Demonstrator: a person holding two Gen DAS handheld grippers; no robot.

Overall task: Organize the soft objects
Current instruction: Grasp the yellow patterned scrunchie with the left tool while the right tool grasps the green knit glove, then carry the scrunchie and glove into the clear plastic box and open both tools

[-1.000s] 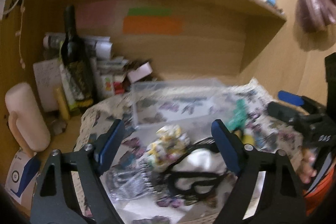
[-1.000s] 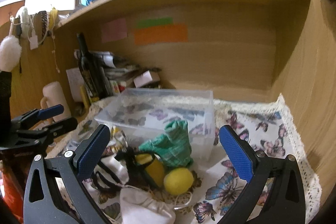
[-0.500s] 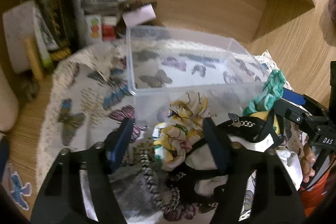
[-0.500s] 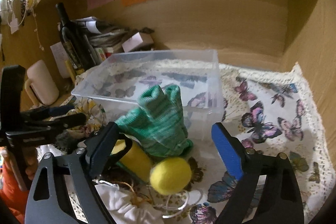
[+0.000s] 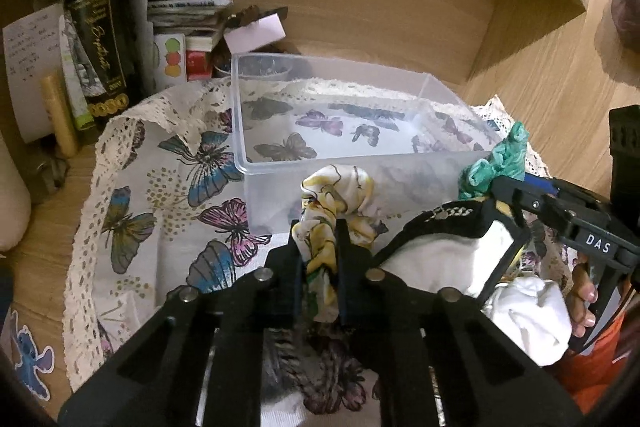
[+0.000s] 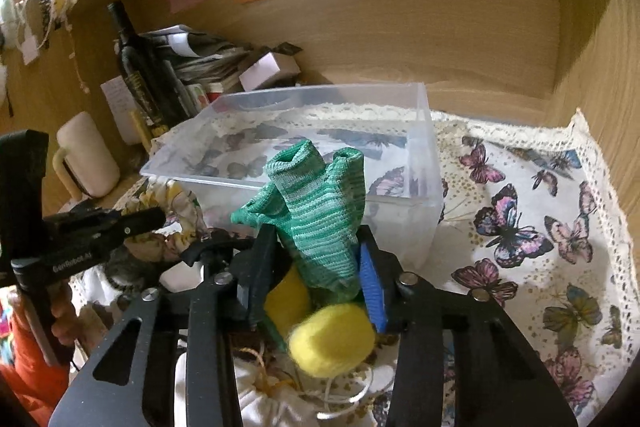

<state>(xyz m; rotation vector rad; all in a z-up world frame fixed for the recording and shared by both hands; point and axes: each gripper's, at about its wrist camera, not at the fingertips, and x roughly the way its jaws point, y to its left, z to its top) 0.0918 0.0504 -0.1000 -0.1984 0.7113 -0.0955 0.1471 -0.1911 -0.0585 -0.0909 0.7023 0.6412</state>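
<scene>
Where the two grippers meet the heap of soft things, each is closed on a piece of it. The left gripper [image 5: 320, 247] has its jaws pressed nearly together on a scrunchie [image 5: 340, 199], a gathered ring of white cloth printed with yellow flowers and dark outlines; its puffy upper half bulges above the fingertips, right against the near wall of the bin [image 5: 248, 131]. The right gripper [image 6: 316, 263] pinches a green glove [image 6: 316, 203], a ribbed knit in streaked green and pale mint, standing upright with its open-ended finger tubes pointing up in front of the bin's near wall. The jaws there stand a little apart, the glove filling the gap.

Below the glove lie a yellow ball [image 6: 332, 343] of fuzzy felt and a second yellow piece [image 6: 286, 299] beside it. Just right of the scrunchie sits a white cloth [image 5: 452, 263] with a black band [image 5: 452, 219] along its edge, and a white pouch [image 6: 276, 403] with a cord lies nearest the camera. Everything rests on a butterfly cloth [image 6: 520, 227] with a lace border. The bin is clear plastic, and through its bottom the butterflies show. A dark bottle [image 5: 100, 11] stands to its left.
</scene>
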